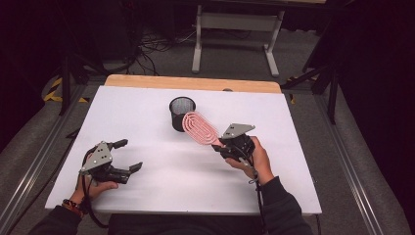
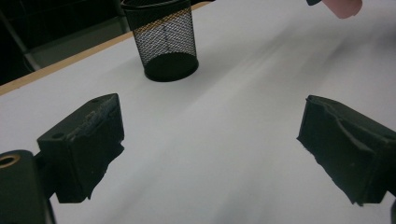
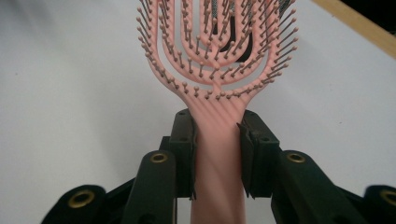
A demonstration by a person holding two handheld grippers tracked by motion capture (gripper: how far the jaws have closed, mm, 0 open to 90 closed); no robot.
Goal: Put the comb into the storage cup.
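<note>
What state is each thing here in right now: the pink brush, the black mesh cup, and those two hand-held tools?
Pink hairbrush: clamped by its handle, lifted off the table, head pointing toward the cup.
Black mesh cup: upright on the white table, nothing visible inside.
Right tool: shut on the hairbrush handle.
Left tool: open, jaws wide apart, holding nothing.
</note>
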